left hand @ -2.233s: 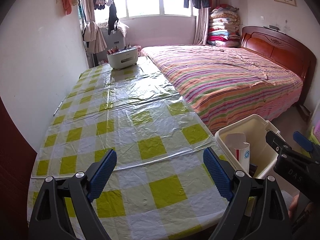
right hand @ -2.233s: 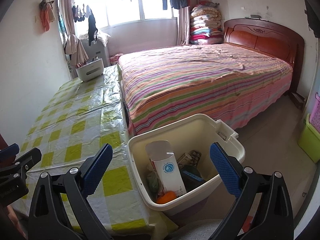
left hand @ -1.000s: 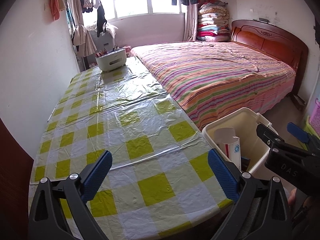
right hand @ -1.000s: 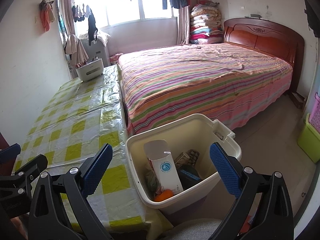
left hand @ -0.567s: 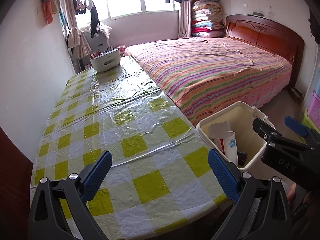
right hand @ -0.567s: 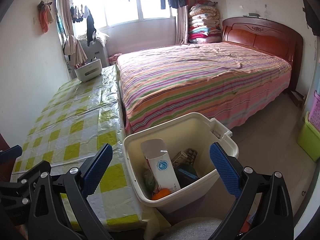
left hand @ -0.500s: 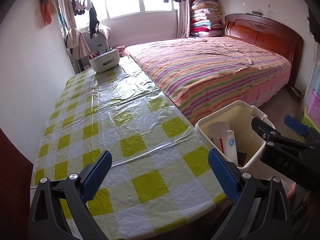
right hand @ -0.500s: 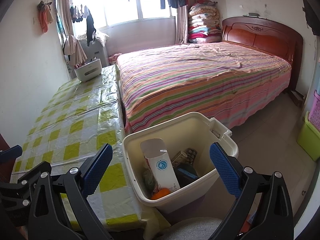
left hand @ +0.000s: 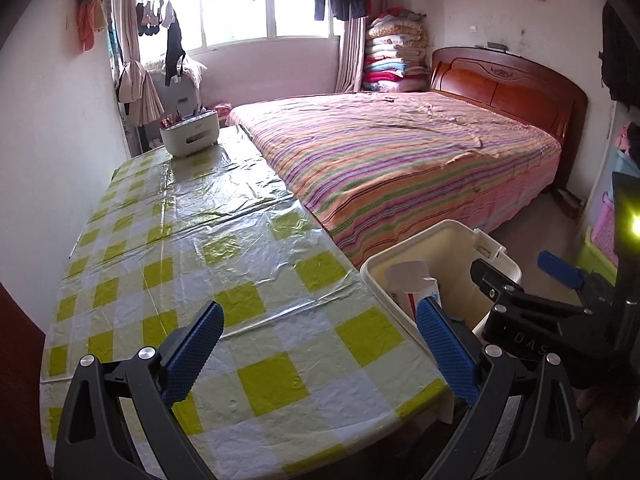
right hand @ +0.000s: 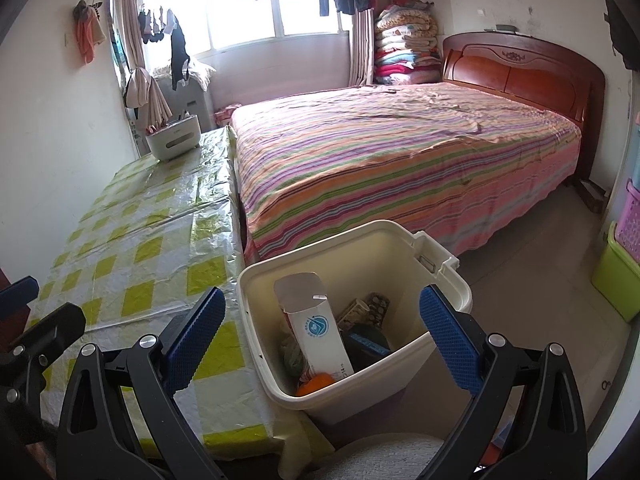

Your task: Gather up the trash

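1. You are holding the left claw (left hand: 318,354) wide apart over the near end of the counter (left hand: 200,264), with nothing between its blue ribbed pads (left hand: 194,350).
2. You are holding the right claw (right hand: 320,342) just as wide, empty, and hovering above the cream bin (right hand: 444,280) that is standing on the floor against the counter's near corner.
3. The trash is sitting inside that bin: an opened white carton (right hand: 316,328) is leaning upright, a silvery blister pack (right hand: 376,304) is lying behind it, something dark blue (right hand: 366,344) is resting beside the carton, and an orange piece (right hand: 316,384) is showing at the bottom.
4. The carton is looking light and thin-walled, so it is probably going to crush under a hard squeeze; taking it across its flat faces near the middle seems safest.
5. The blister pack is looking thin, stiff and slick, likely to slide off the pads unless you are pinching an edge.
6. The bin is smooth rigid plastic with a rolled rim and a handle lug on its far side; the rim is looking like the only firm hold, and with so little inside it should be light.
7. The counter is wearing a glossy, wrinkled yellow-and-white checked plastic cover, which is likely to be slippery and to bunch up.
8. Apart from a white organiser (left hand: 190,136) at its far end, no loose trash is showing on the counter, so the collecting is looking close to finished.
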{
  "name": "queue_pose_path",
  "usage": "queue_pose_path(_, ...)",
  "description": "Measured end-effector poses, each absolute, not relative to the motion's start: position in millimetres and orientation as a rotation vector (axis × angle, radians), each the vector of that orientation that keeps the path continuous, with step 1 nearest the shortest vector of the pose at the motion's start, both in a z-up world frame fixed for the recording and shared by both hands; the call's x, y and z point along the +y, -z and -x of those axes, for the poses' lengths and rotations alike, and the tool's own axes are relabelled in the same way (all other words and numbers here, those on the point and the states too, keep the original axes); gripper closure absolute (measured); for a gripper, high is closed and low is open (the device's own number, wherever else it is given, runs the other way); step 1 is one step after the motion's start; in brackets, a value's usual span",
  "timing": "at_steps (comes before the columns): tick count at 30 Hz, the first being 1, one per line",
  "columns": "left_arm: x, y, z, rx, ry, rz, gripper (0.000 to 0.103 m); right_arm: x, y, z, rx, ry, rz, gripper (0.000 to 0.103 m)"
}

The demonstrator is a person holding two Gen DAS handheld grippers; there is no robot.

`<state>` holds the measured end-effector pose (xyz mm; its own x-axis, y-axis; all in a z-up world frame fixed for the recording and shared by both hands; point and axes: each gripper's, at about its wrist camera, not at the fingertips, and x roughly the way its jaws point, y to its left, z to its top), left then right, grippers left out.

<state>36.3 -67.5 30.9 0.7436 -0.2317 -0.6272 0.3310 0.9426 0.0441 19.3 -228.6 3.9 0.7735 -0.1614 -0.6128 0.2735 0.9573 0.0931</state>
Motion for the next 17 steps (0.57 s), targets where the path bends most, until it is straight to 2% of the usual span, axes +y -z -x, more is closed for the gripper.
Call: queue_pose_path(17, -68.1, -22.4, -39.9, 0.643, 0.207, -0.232, 0.009, -225.9, 1.3, -21.9, 0.657, 0.237, -0.181, 0.007)
